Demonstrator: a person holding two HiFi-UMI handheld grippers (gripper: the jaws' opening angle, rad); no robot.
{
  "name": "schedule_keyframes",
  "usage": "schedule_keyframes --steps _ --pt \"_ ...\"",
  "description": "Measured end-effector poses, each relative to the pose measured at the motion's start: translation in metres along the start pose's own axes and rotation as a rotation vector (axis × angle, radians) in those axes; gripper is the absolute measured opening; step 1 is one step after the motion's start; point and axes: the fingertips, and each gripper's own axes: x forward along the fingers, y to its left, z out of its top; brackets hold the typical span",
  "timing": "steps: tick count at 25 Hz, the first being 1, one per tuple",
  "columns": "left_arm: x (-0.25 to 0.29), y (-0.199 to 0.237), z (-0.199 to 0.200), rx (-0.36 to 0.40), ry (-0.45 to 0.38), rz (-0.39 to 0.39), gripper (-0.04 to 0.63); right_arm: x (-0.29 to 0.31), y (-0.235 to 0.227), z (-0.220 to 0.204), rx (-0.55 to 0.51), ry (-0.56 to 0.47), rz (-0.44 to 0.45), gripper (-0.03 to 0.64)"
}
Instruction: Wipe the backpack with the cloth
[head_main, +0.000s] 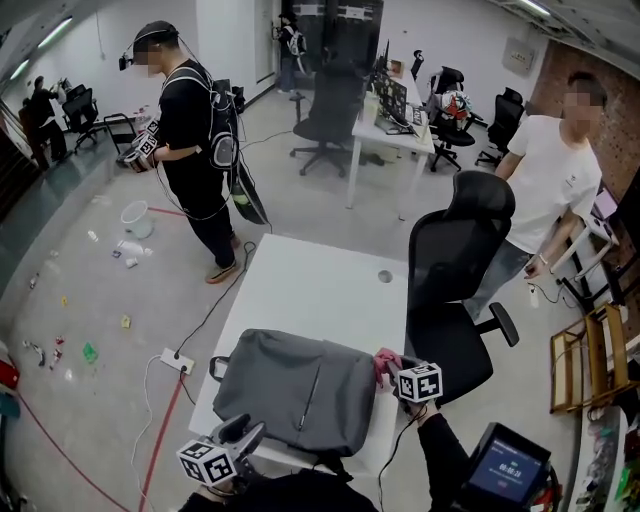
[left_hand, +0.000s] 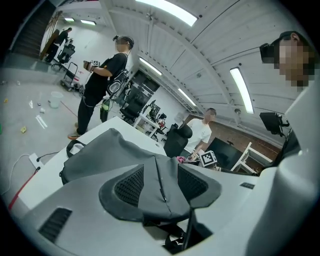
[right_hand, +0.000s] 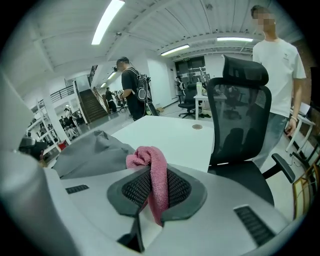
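Grey backpack (head_main: 295, 385) is laid flat on the near end of the white table (head_main: 320, 290). A handle loop is seen at its left end and a zipper seam along the top face. The near edge is pinched between the left gripper's (left_hand: 159, 185) jaws. Pink cloth (right_hand: 152, 172) is clamped, bunched, in the right gripper (right_hand: 152, 186), just beside the backpack's right edge.

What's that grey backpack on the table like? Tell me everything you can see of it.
The backpack is grey, soft-looking fabric, lying flat on the white table near its front edge. A zip runs down its face and a dark carry loop sticks out at one end. The left gripper pinches a fold of it; the pink cloth in the right gripper is at its right edge.
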Motion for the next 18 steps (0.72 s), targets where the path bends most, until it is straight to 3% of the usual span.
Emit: schedule_keyframes --steps 4,12,18 --pt "0.018 -0.007 -0.002 0.009 0.020 -0.040 0.227 -0.026 0.008 -0.032 0.023 0.021 0.042 0.063" --pt "0.065 -0.032 -0.008 0.033 0.087 -0.167 0.227 -0.089 0.083 -0.123 0.001 0.141 0.290 0.063" --pt "0.084 -0.043 -0.016 0.037 0.116 -0.213 0.227 -0.131 0.127 -0.172 -0.016 0.222 0.446 0.063"
